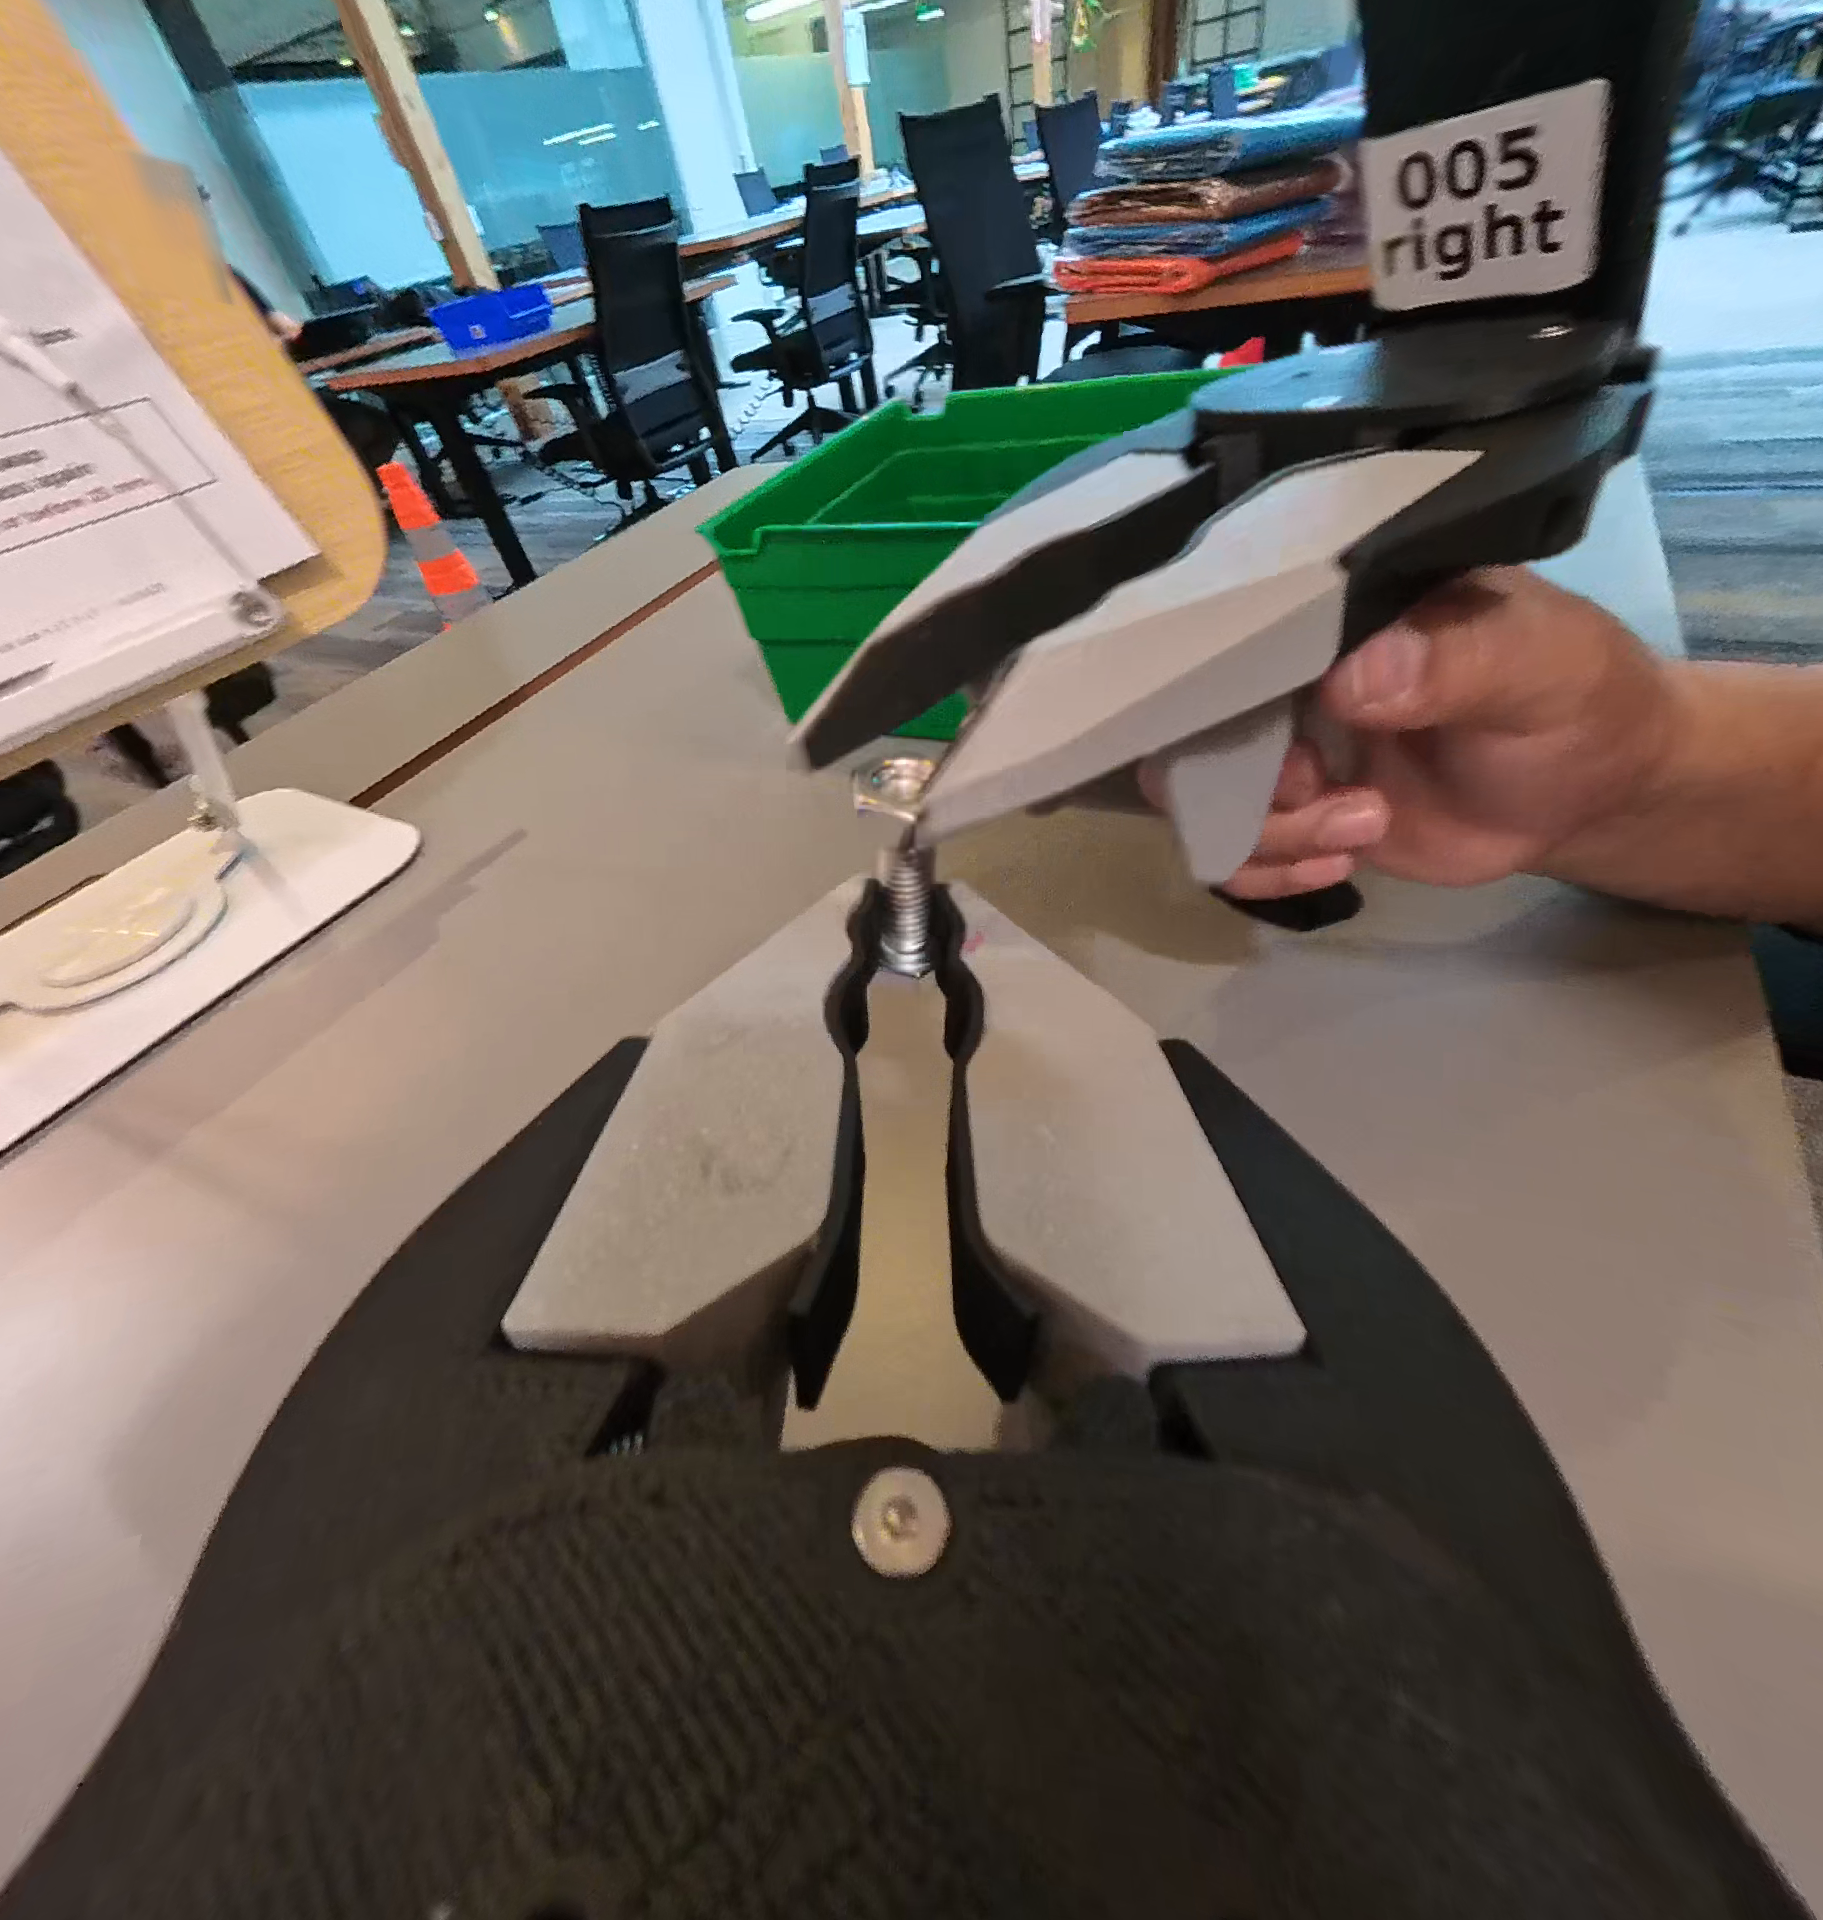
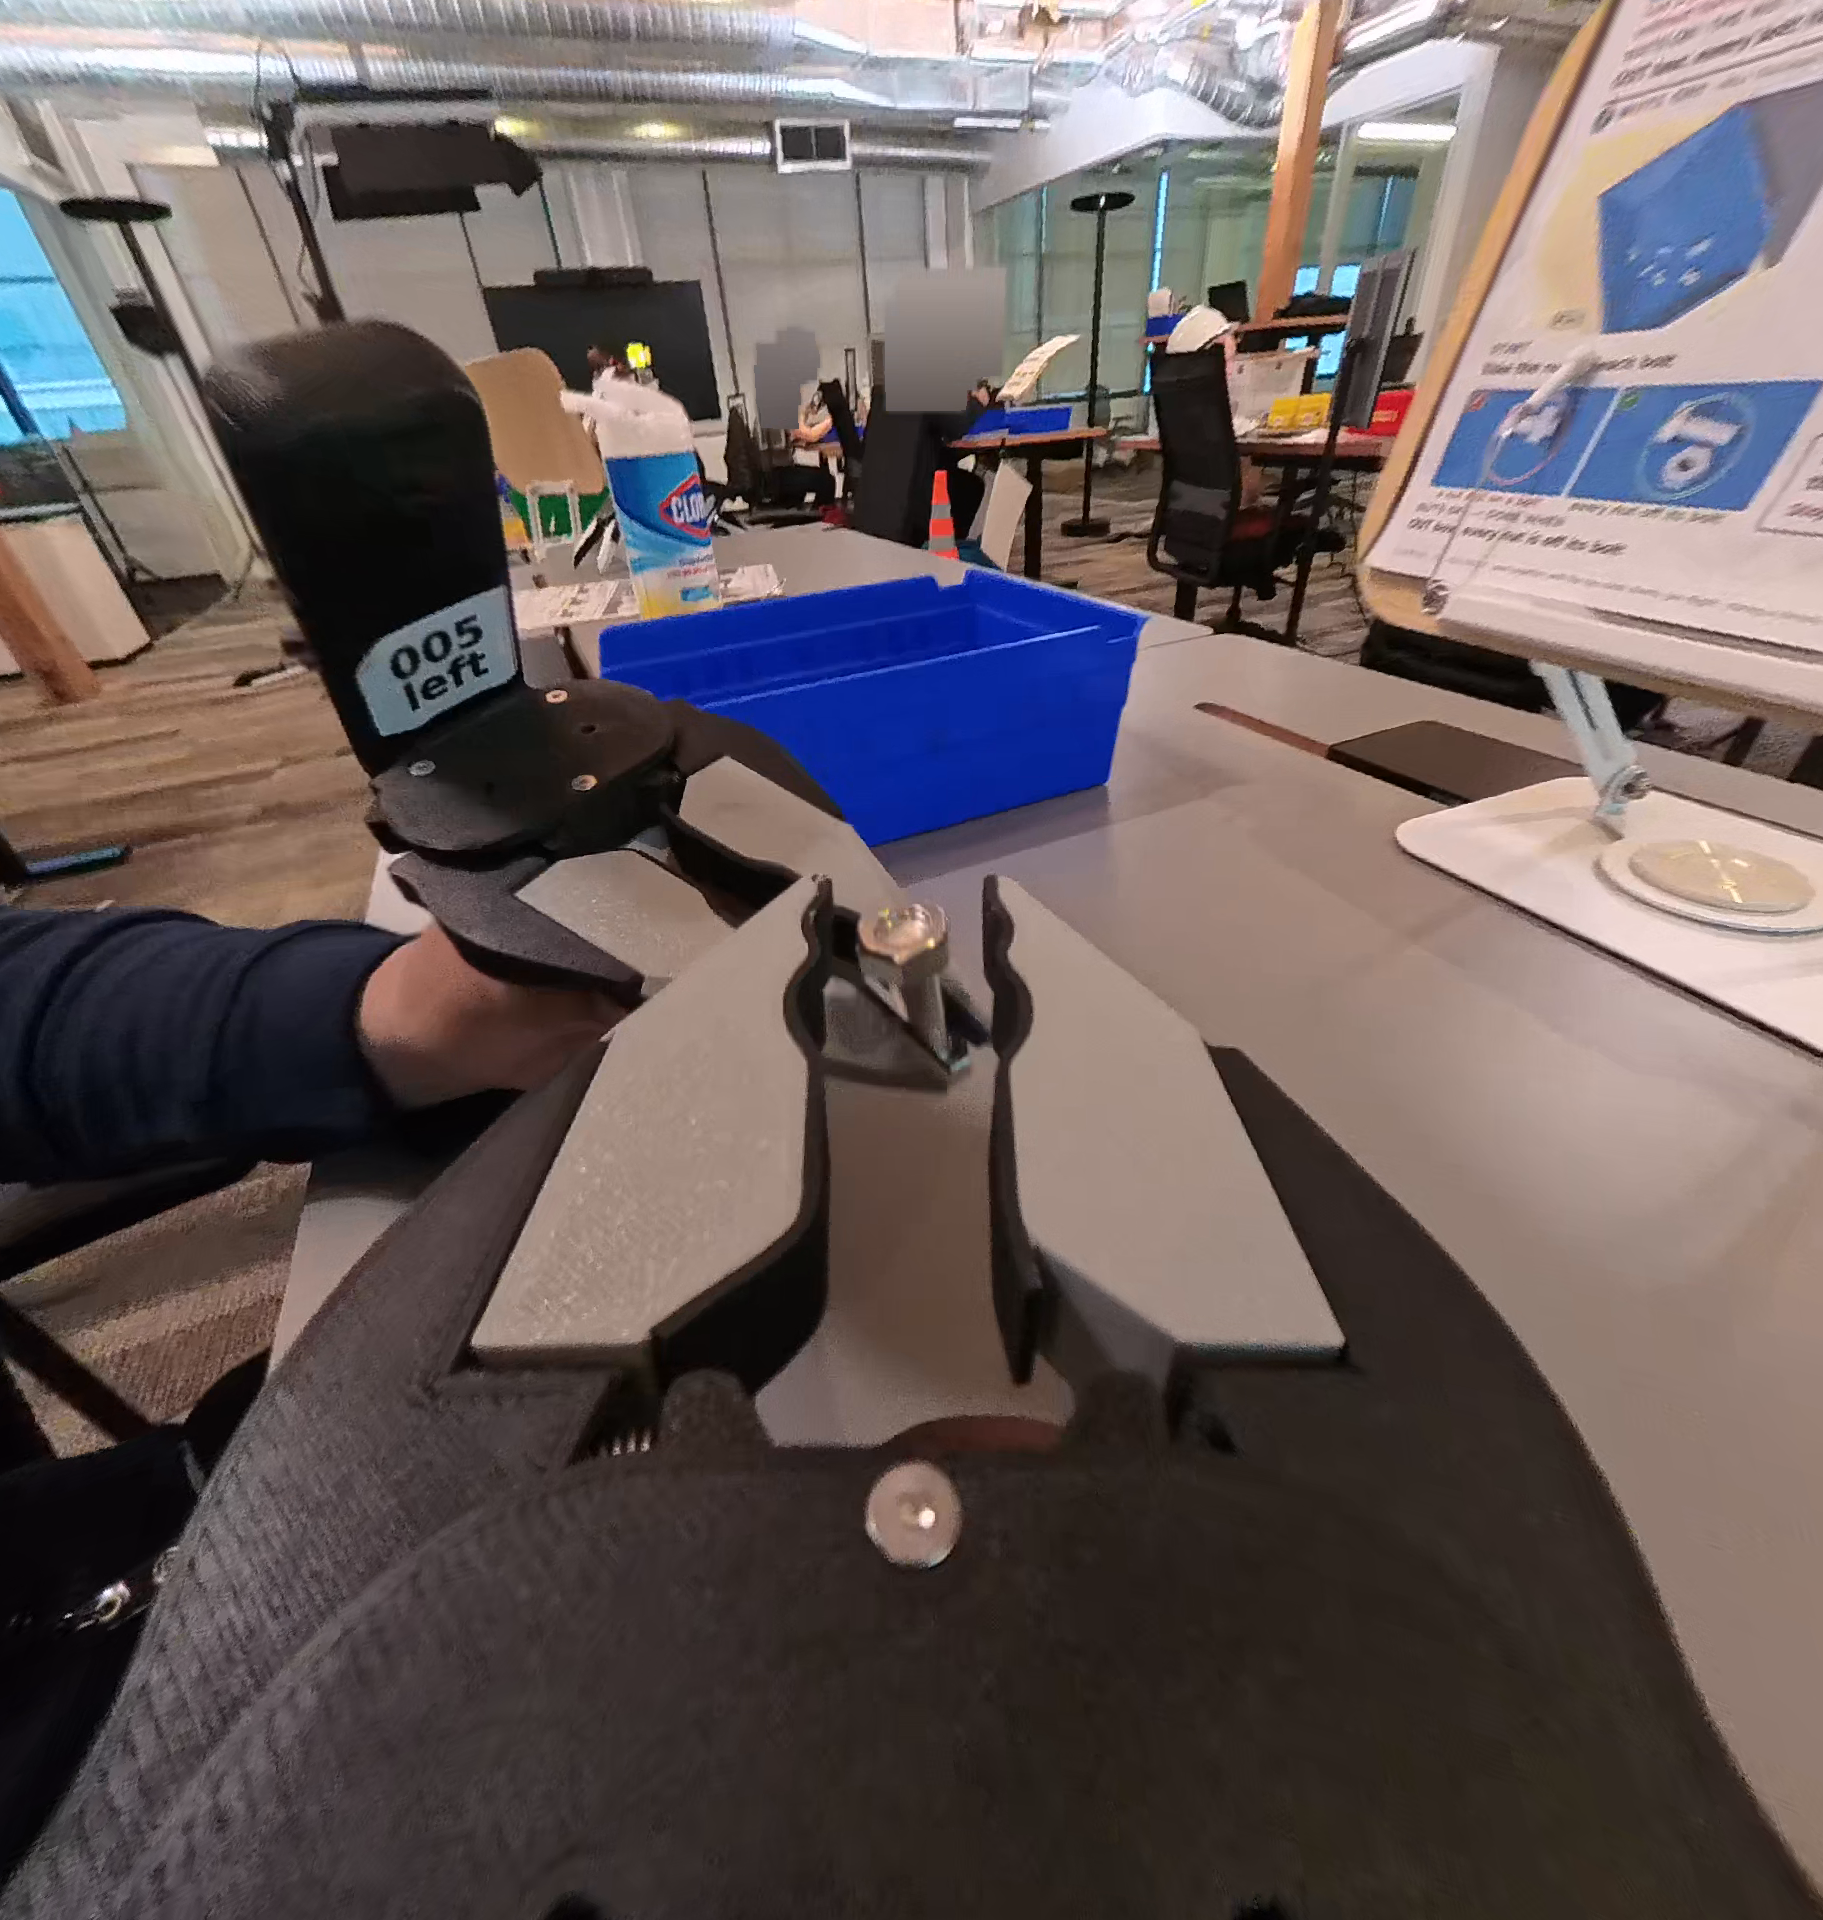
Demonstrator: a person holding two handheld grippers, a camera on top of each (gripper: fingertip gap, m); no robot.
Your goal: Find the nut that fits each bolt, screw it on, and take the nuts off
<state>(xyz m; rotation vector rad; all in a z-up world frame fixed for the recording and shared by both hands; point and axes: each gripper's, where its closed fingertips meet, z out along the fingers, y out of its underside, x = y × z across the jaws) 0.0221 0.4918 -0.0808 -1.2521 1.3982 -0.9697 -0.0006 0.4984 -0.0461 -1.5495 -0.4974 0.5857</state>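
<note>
The bolt (image 1: 905,914) stands upright above the grey table (image 1: 574,831), clamped in the left gripper (image 1: 905,940), with a nut (image 1: 891,784) on its top end. The right gripper (image 1: 876,774) has its fingers apart around the nut. A green bin (image 1: 834,582) sits just behind, a blue bin (image 2: 886,707) and spray bottle (image 2: 663,509) farther off. An instruction sheet on a white stand (image 2: 1613,831) stands alongside. Both grippers wear printed labels.

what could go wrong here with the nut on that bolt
1. The right gripper has its fingers open around the nut, so closing off-centre may miss it or cock it on the thread.
2. The left gripper pinches only the lower bolt, so turning force could tilt or spin it.
</note>
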